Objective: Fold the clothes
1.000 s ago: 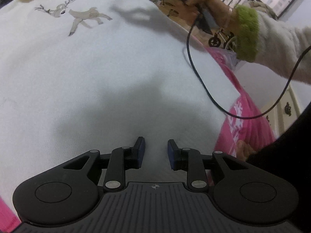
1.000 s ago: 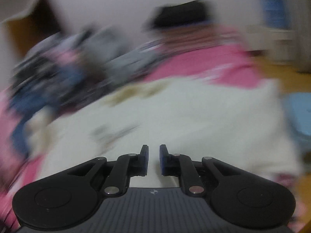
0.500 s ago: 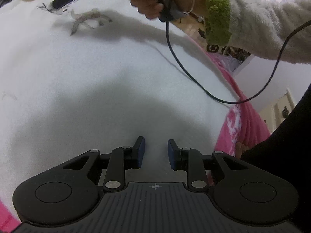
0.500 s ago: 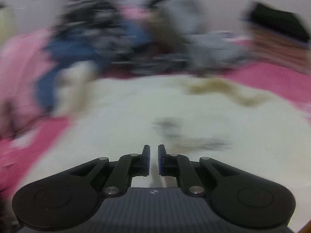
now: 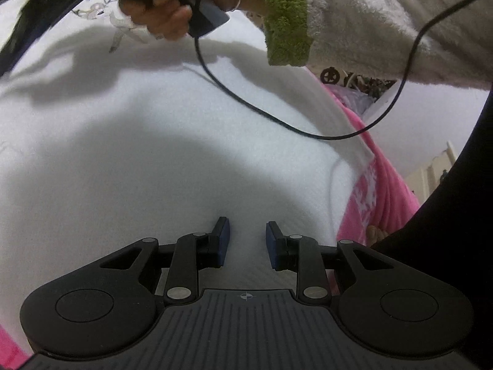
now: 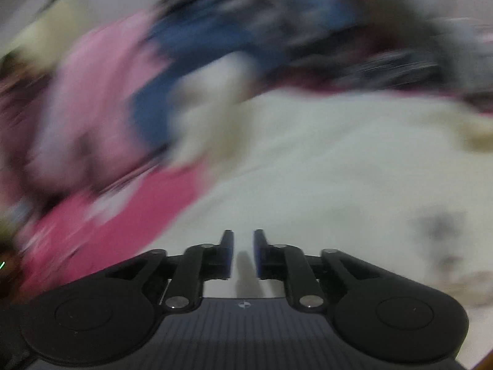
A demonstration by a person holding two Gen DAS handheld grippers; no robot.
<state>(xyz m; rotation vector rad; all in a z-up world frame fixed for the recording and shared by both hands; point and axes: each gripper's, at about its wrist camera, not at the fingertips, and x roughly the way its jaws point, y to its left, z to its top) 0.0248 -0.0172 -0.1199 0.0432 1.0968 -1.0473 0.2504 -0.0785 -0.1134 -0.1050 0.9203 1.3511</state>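
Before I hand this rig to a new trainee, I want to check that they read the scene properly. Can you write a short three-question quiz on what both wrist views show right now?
1. True or false: the left gripper is shut on the white fleece garment.
2. What does the black cable hang over? A) the garment B) a chair C) a sink
3. Fill in: the bedcover beside the garment's edge is ____ in colour.

Key:
1. False. Its jaws stand apart above the fabric, gripping nothing.
2. A. It loops down from the handle in the right hand.
3. Pink.
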